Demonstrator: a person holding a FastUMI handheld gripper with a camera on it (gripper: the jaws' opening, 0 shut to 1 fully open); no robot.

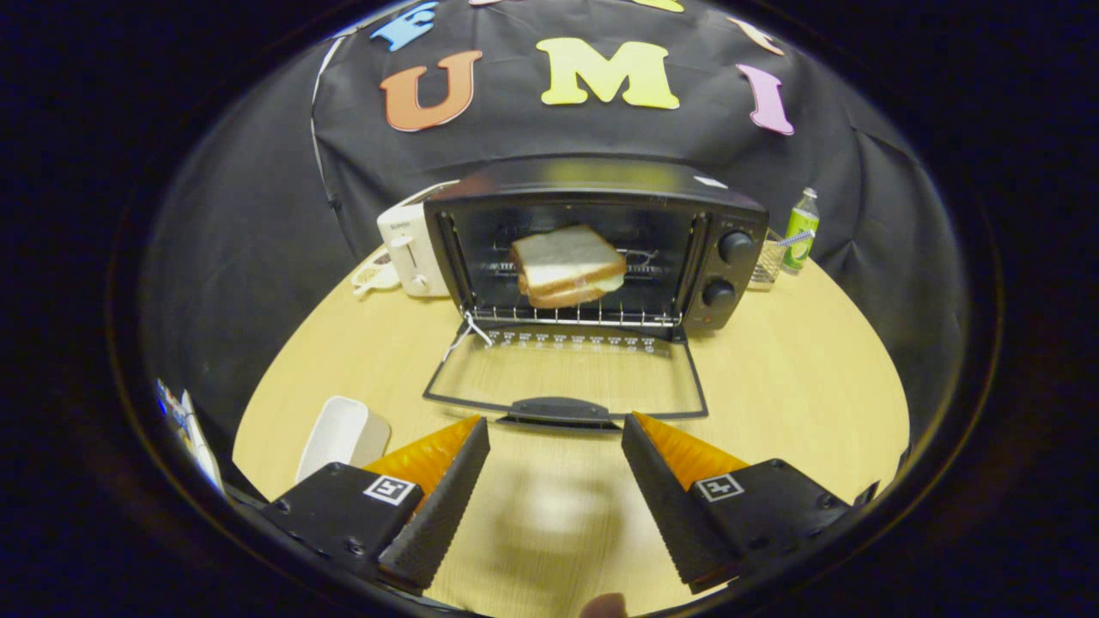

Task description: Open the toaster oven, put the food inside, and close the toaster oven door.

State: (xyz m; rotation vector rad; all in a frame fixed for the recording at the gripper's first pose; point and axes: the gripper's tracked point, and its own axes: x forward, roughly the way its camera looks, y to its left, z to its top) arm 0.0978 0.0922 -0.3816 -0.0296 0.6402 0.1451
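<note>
I have the sandwich (pixel 568 266) sitting on the rack inside the toaster oven (pixel 601 245). My fingers (pixel 446 498) are spread and empty; the lowered door's handle (pixel 558 410) lies crosswise just ahead, between the tips, over the worktop (pixel 798 378).

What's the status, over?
Claw open, empty, just short of door handle. Sandwich on rack inside toaster oven. Door down, unobstructed.
</note>
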